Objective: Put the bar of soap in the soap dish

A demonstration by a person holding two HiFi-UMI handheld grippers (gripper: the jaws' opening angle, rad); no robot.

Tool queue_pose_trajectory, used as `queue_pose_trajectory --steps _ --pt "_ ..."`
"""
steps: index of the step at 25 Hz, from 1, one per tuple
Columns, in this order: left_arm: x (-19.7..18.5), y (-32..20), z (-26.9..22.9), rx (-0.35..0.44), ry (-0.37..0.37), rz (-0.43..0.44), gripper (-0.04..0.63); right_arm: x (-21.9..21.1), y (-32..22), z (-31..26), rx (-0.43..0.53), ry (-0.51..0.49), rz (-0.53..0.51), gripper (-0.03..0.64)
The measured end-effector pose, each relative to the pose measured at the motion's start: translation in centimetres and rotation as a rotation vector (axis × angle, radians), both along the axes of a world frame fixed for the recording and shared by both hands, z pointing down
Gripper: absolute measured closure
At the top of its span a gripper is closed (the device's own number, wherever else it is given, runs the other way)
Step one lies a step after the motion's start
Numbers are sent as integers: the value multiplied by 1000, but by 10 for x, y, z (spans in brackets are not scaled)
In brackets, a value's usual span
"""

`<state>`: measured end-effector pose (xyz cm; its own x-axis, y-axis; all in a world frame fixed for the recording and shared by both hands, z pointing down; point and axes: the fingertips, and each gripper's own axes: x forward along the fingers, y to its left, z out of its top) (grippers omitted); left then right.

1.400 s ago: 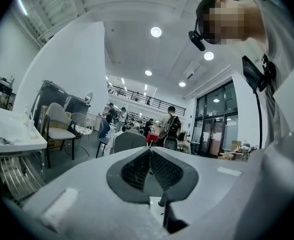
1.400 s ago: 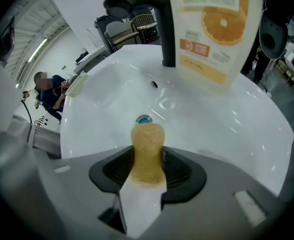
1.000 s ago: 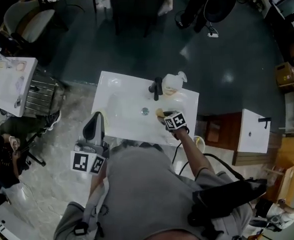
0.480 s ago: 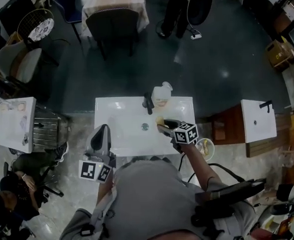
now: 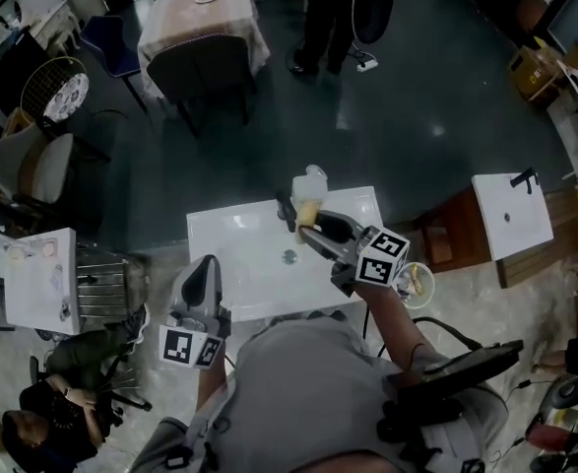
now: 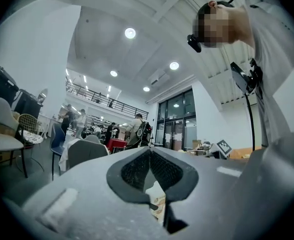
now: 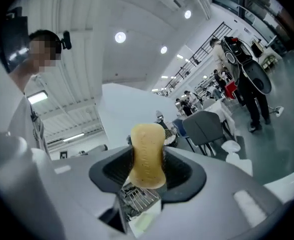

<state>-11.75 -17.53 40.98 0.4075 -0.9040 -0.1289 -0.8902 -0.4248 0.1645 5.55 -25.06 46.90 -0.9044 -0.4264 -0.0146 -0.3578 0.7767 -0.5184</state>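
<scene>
Head view: from above, a person stands at a white sink (image 5: 234, 239), 1 gripper in each hand.
Bar of soap (image 5: 306, 212): yellow and oval, held in the air; it shows over the back of the sink, just beside the black tap (image 5: 287, 211) and in front of a clear pump bottle (image 5: 310, 179).
Right gripper (image 5: 316, 230): its 2 jaws pinch the bar of soap; its marker cube (image 5: 382, 256) shows over the sink's right front corner.
Right gripper view: the bar of soap (image 7: 148, 155) stands upright between the 2 dark pads of the right gripper (image 7: 148, 173), gripped at its lower half, its rounded top clear above them.
Left gripper (image 5: 203, 267): at the sink's front left edge, well apart from the bar of soap.
Left gripper view: the left gripper (image 6: 150, 154) has its jaws pressed together at the tips, with nothing between them.
Small round bowl (image 5: 414, 282): off the sink's right side, just beside the marker cube; something pale lies in it, too small to tell.
Second white sink top (image 5: 510, 220): farther right, well apart.
Background: a cloth-covered table (image 5: 195, 13) and a dark chair (image 5: 210, 67) stand beyond the sink.
</scene>
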Motion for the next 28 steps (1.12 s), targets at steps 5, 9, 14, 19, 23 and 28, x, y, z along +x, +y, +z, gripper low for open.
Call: queue_pose_trajectory --steps 5,9,14,19,23,28 --pt "1 0 -1 11 -6 9 594 -6 3 -38 74 -53 9 437" --pt "-3 1 3 -7 0 -5 594 -10 2 -29 27 -43 4 437" --pt "-13 7 7 -16 7 -28 594 -15 8 -27 32 -27 4 437" --pt "-18 11 10 -30 13 -44 594 -18 9 -27 22 -16 -4 437" --pt "-20 13 12 -29 16 -58 595 -24 10 -22 6 1 -22 437" --pt "-28 19 11 -27 20 -94 595 -40 15 -16 -44 7 -77 437"
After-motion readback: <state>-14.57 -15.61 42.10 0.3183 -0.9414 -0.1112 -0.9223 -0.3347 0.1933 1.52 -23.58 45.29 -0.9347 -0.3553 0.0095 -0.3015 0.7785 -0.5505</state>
